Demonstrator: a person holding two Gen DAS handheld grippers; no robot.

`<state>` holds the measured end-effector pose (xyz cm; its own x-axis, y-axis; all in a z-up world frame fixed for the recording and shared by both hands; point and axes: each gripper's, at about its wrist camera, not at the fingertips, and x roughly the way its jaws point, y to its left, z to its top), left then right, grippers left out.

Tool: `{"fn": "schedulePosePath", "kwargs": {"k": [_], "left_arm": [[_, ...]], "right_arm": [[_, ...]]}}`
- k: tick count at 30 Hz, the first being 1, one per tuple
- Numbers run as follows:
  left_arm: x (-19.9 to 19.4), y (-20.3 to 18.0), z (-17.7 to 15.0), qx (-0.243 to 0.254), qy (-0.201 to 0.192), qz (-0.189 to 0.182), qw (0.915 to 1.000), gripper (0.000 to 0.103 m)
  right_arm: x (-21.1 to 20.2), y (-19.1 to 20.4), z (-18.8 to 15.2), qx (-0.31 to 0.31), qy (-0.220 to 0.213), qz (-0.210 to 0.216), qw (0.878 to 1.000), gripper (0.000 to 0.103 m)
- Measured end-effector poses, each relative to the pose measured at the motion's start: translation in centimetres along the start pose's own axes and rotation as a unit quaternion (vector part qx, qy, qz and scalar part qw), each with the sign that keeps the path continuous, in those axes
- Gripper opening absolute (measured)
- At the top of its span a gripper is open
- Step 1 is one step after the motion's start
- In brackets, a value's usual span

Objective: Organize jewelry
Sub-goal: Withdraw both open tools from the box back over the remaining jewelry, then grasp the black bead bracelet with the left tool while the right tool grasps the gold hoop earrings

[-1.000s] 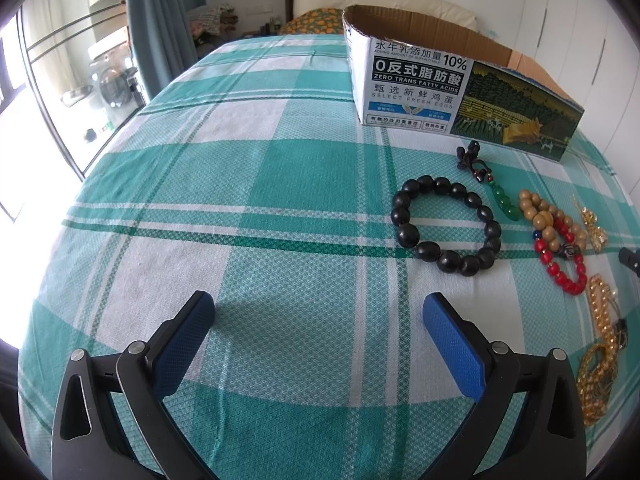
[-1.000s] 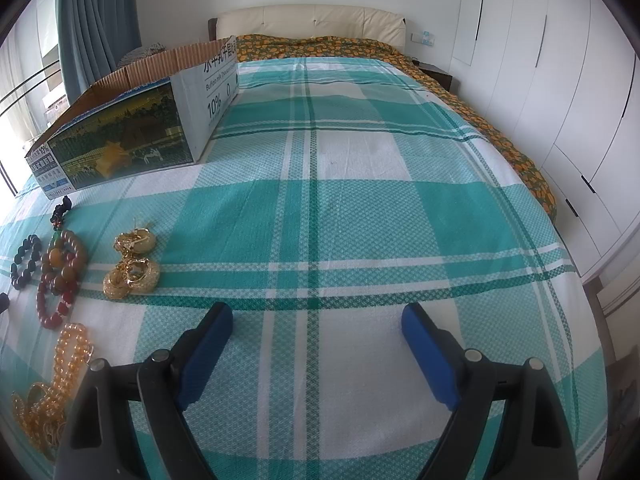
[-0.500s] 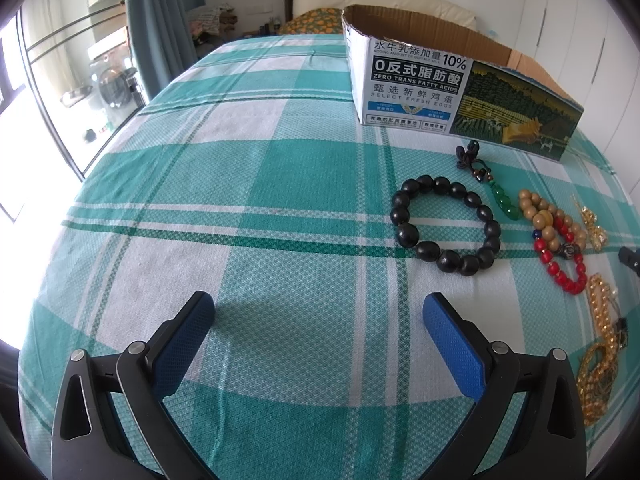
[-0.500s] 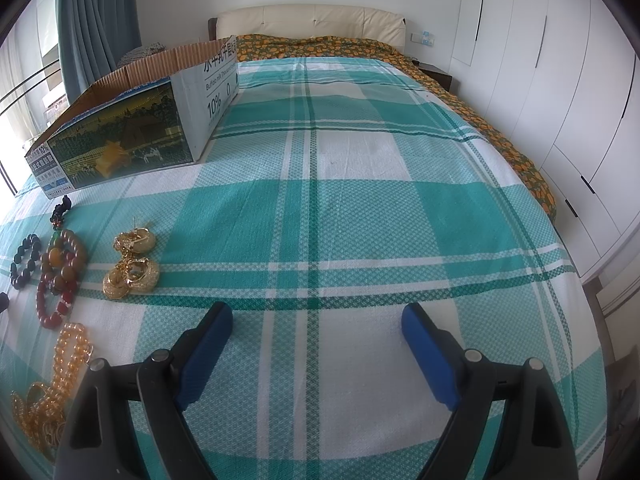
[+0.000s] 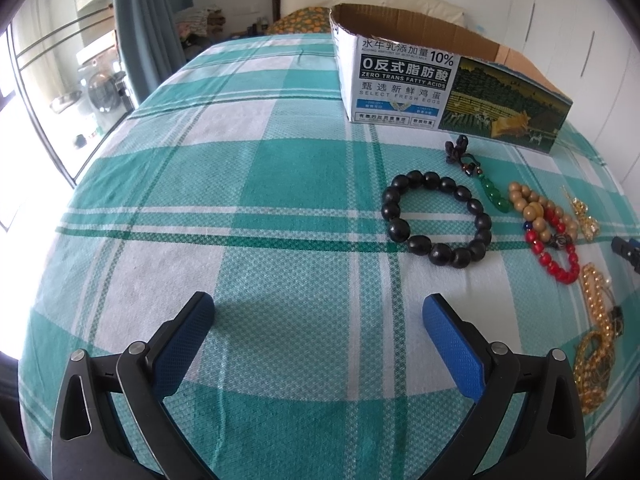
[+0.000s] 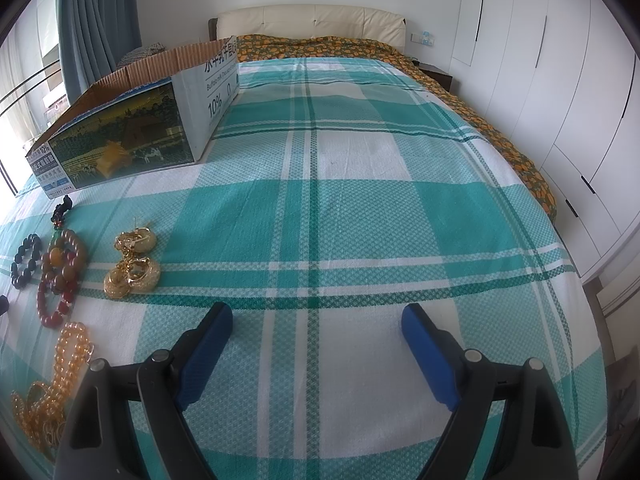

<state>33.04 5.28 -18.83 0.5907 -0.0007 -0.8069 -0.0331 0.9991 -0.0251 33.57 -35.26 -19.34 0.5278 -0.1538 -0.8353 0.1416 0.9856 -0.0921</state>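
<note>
black bracelet: large dark beads (image 5: 436,220) strung in a loop, flat on the bed (image 5: 256,184); probably light, the loop limp, the beads hard and smooth. Best pinched across one side of the ring, over a bead or two, not across the whole loop.
green pendant: small, on a dark knotted cord (image 5: 490,190), just right of the black bracelet; likely brittle, so take it by the cord.
red and tan bracelets: overlapping in a pile (image 5: 548,232); lifting one may drag the other.
gold pieces: earrings (image 6: 134,264) and amber bead strands (image 6: 60,364); thin, snag-prone, likely to slip between pads.
box: open cardboard (image 5: 440,80), beyond the jewelry, the likely target.
left claw: (image 5: 318,322) wide, holding nothing; the black bracelet lies ahead and to its right, well apart.
right claw: (image 6: 316,332) wide, empty, over bare sheet; the jewelry lies to its left, the earrings nearest.
</note>
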Motion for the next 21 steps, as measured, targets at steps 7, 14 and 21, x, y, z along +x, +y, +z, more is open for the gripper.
{"fn": "schedulePosePath", "kwargs": {"k": [7, 14, 21], "left_arm": [[-0.8, -0.3, 1.6, -0.021, -0.025, -0.048, 0.9983, 0.102], [1.8, -1.9, 4.2, 0.004, 0.005, -0.010, 0.9999, 0.102], [3.3, -2.5, 4.3, 0.014, 0.019, 0.006, 0.9997, 0.102]], "right_arm": [[-4.0, 1.9, -0.5, -0.025, -0.084, 0.091, 0.992, 0.088], [-2.1, 6.7, 1.6, -0.085, -0.044, 0.144, 0.985, 0.088], [1.4, 10.2, 3.0, -0.117, 0.000, 0.131, 0.984, 0.074]]}}
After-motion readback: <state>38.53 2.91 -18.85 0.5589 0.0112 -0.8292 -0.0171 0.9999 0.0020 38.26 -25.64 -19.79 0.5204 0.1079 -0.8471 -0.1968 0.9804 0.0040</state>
